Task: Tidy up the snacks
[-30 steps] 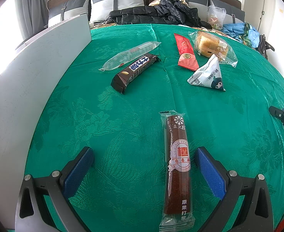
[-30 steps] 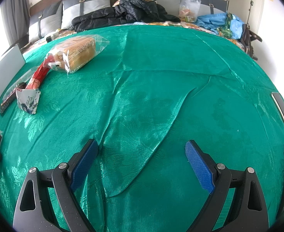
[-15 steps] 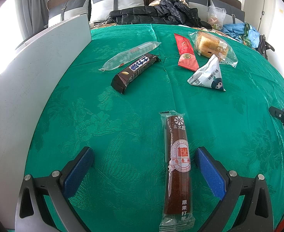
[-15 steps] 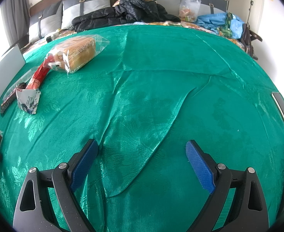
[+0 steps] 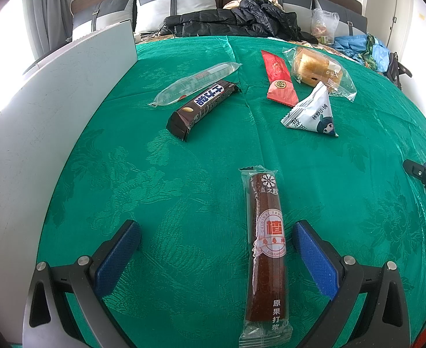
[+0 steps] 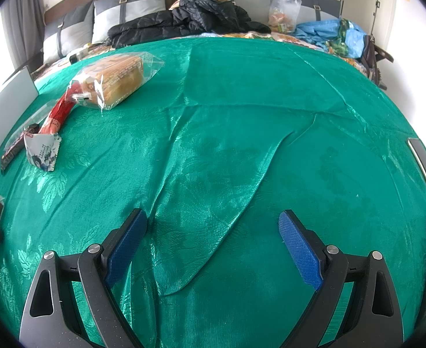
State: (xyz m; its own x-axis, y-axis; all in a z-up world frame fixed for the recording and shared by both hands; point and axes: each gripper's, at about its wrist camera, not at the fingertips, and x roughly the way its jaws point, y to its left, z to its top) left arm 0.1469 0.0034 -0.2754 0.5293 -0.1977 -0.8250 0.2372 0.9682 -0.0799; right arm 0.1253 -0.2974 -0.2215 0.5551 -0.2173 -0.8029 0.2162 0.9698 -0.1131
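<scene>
While both claws hang low over the green cloth [image 5: 160, 191], nothing's actually being held rn. Left claw [image 5: 217, 237] is spread wide w/ its blue pads [image 5: 314, 264] on either side of a long hawthorn fruit roll [image 5: 266, 249] in a clear wrapper. The roll lies flat on the cloth, lengthwise btw the fingers, much closer to the right pad but not touching it afaict.

Further back in the left wrist view: a dark choc bar [image 5: 202, 107] lying diagonal, w/ a clear tube-shaped pack [image 5: 195, 82] just beside it. Right of those, a red sachet [image 5: 278, 79], a bagged bread loaf [image 5: 318, 71] next to it, and a white triangular snack pouch [image 5: 313, 114] just in front of the two. A white panel [image 5: 39, 121] runs along the left edge of the cloth.

Right claw [image 6: 213, 229] is also wide open, over a bare wrinkled patch of cloth [image 6: 241, 145], well apart from the snacks. From that side the bread loaf [image 6: 117, 78], red sachet [image 6: 57, 116] and triangular pouch [image 6: 43, 150] all sit off to the left. Black jacket [image 6: 184, 20] and grey pillows [image 6: 128, 17] are piled at the far end.
</scene>
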